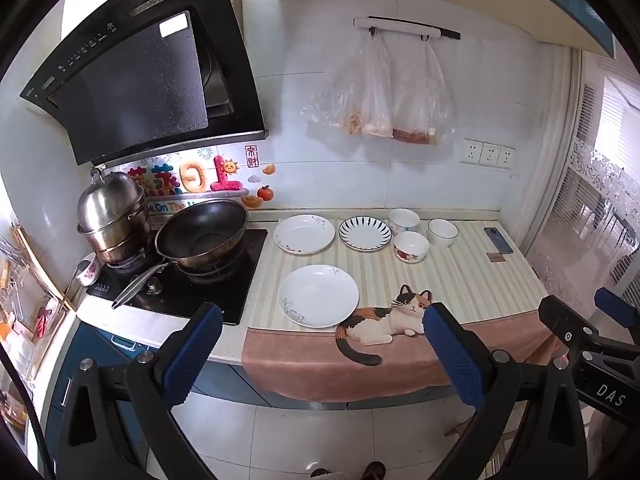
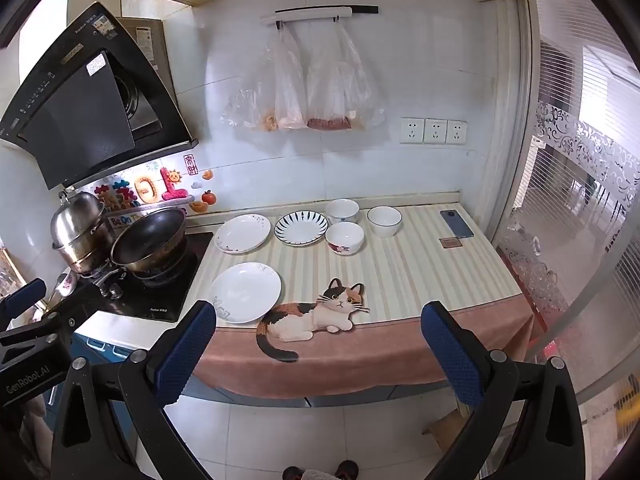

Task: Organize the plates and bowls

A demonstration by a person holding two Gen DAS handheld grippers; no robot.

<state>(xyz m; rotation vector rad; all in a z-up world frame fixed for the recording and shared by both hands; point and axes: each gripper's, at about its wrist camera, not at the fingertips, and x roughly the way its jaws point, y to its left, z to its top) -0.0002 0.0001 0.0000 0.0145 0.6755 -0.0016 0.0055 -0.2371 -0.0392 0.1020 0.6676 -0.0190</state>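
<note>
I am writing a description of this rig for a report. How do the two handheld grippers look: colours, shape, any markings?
Both are black plastic frames with silver bolts. Each has two long fingers with blue textured pads. The left gripper shows a thin black cable at the picture's left edge. The right gripper looks the same. On the bodies, white lettering reads "DAS" and "GenRobot.AI". No sleeves are visible.

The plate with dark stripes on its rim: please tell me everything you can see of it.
The striped plate is round and shallow, seemingly glazed ceramic, white in the middle with dark lines radiating across its rim. It lies flat, upright and empty on the striped mat, in the back row. A white plate lies left of it, a flowered bowl right; whether they touch is unclear.
</note>
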